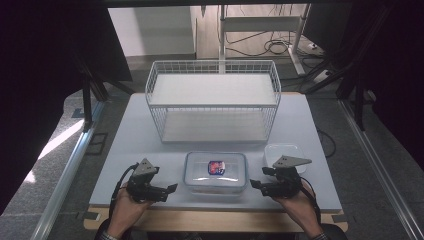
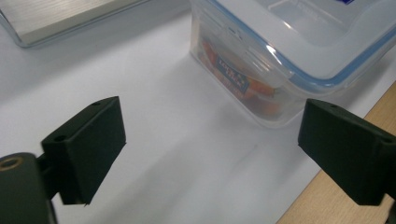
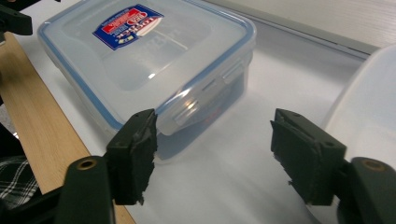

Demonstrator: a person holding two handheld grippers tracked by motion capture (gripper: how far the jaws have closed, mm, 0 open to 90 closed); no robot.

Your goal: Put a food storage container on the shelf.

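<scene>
A clear plastic box with a blue-sealed lid and a red and blue label (image 1: 215,171) sits at the table's front middle, with colourful packets inside (image 2: 243,84). My left gripper (image 1: 172,188) is open just left of the box (image 2: 280,51), jaws pointing at its side. On the other side, my right gripper (image 1: 254,184) is open, close to the box's right side clip (image 3: 205,100). Both jaws stand wide apart with nothing between them (image 2: 212,149) (image 3: 212,154).
A white wire basket rack (image 1: 213,100) with two shelves stands behind the box. A small translucent container (image 1: 284,152) sits by my right gripper, also at the right edge (image 3: 369,107). The wooden table edge (image 1: 215,220) runs along the front.
</scene>
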